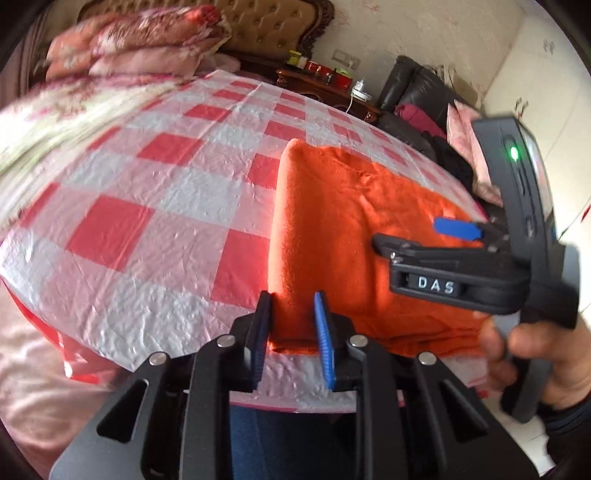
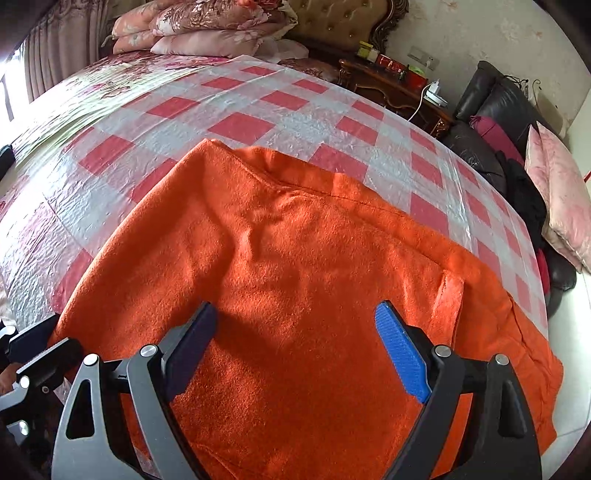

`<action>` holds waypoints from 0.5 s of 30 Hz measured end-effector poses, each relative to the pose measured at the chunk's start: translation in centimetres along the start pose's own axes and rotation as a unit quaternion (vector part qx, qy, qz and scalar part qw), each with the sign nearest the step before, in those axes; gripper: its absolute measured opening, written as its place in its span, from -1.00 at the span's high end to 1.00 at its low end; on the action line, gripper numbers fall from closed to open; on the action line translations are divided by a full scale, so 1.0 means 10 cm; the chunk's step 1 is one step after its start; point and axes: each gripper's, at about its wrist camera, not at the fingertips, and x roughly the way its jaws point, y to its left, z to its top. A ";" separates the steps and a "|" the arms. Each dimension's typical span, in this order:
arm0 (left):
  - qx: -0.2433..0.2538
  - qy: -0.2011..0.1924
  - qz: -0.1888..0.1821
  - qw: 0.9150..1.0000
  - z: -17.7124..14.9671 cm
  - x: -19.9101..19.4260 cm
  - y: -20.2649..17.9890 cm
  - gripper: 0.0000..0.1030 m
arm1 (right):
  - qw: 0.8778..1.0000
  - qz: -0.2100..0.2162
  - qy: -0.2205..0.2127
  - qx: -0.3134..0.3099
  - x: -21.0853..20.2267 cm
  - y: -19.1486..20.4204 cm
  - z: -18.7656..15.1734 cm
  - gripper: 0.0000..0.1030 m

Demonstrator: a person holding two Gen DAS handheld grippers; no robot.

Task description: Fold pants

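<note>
Orange fleece pants (image 2: 295, 258) lie spread on the red-and-white checked plastic sheet (image 2: 258, 110) over the bed. In the left wrist view the pants (image 1: 351, 221) have their left edge raised as a fold. My left gripper (image 1: 291, 317) is shut on that near left edge of the pants. My right gripper (image 2: 295, 332) is open and hovers just above the middle of the pants, holding nothing. It also shows in the left wrist view (image 1: 424, 236), at the right, over the pants, with the hand that holds it.
Stacked floral pillows (image 2: 199, 26) and a tufted headboard (image 2: 332, 22) are at the bed's far end. A wooden nightstand (image 2: 399, 88) with small items and a black leather sofa (image 2: 491, 122) with cushions stand to the right. The bed's near edge is just below the grippers.
</note>
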 end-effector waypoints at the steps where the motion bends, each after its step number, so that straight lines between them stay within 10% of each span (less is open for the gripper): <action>1: -0.034 0.007 -0.029 0.999 0.01 0.00 0.09 0.56 | 1.000 0.002 0.001 0.000 0.01 -0.01 0.00 -0.68; 5: -0.168 0.044 -0.151 0.973 -0.04 0.08 0.40 0.55 | 1.000 0.010 0.002 0.008 0.02 -0.04 -0.01 -0.72; 15: -0.405 0.087 -0.315 0.854 -0.36 0.27 0.81 0.12 | 0.995 0.071 0.026 0.060 0.12 -0.23 -0.02 -0.73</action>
